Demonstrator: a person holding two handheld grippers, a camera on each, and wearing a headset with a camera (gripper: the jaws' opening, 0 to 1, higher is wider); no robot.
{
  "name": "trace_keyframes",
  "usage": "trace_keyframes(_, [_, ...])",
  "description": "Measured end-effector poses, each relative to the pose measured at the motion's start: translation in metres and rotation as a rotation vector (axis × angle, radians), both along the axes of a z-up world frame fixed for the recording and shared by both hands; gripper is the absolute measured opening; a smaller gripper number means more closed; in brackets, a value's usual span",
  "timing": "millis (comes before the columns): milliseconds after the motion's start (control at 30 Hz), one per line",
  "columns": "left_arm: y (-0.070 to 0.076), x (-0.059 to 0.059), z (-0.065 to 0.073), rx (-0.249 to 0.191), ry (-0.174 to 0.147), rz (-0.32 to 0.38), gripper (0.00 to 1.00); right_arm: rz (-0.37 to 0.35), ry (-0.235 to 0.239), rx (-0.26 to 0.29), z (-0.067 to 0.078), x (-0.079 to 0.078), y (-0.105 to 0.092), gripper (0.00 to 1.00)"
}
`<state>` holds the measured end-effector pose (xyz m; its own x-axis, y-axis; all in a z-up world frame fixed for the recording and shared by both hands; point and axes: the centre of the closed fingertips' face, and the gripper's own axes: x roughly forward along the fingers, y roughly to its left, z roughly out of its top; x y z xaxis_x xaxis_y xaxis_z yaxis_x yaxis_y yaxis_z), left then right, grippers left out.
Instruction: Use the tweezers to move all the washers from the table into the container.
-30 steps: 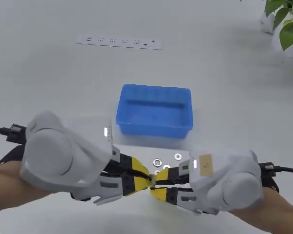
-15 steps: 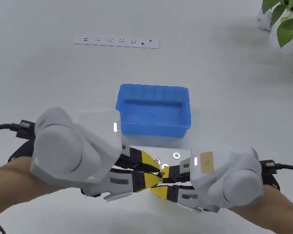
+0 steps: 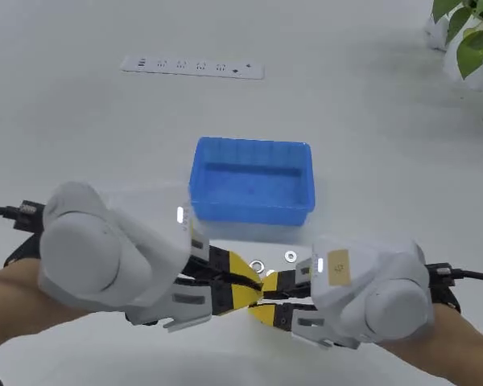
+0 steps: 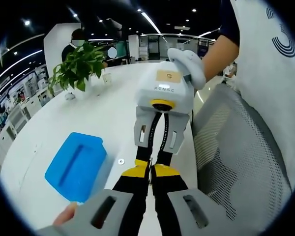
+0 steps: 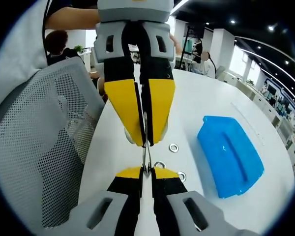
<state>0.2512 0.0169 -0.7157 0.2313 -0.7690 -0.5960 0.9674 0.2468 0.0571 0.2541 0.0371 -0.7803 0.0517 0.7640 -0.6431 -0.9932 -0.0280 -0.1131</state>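
The left gripper (image 3: 253,283) and right gripper (image 3: 267,299) are meeting tip to tip, each pinching its jaws nearly closed on the thin tweezers (image 5: 145,160). Three washers (image 5: 173,147) are lying on the table (image 3: 370,121) just beside those tips, near the blue container (image 3: 253,181).

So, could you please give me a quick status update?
Left claw and right claw tip to tip, both shut on tweezers. Washers on table, near container. Path clear.

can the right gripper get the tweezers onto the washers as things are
Probably not yet: the right gripper and left gripper both pinch the tweezers, tip to tip. The washers lie close beside them, nothing between.
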Motion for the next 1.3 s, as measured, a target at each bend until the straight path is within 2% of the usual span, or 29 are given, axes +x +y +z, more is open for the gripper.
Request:
trace_keyframes(100, [0.006,-0.002,0.002,-0.01,0.004,0.018,0.06,0.002,-0.017,0.005,0.003,-0.001,0.004,0.08])
trace_keyframes(200, [0.01,-0.002,0.004,-0.003,-0.002,0.027,0.06,0.006,-0.022,0.006,0.004,-0.001,0.009,0.09])
trace_keyframes(500, [0.021,0.005,0.006,-0.001,-0.014,0.06,0.06,-0.005,-0.051,0.014,0.006,0.008,0.016,0.11])
trace_keyframes(600, [0.024,0.009,0.006,-0.002,-0.008,0.079,0.06,-0.013,-0.058,0.011,0.006,0.012,0.017,0.11])
trace_keyframes(733, [0.025,0.012,0.004,-0.004,0.0,0.084,0.06,-0.023,-0.025,0.013,0.004,0.013,0.018,0.12])
trace_keyframes(1000, [0.026,0.015,-0.002,-0.005,0.025,0.087,0.06,-0.031,0.005,0.008,-0.001,0.014,0.02,0.11])
trace_keyframes(1300, [0.026,0.018,-0.001,-0.017,0.039,0.095,0.06,-0.037,0.008,-0.003,-0.002,0.015,0.019,0.11])
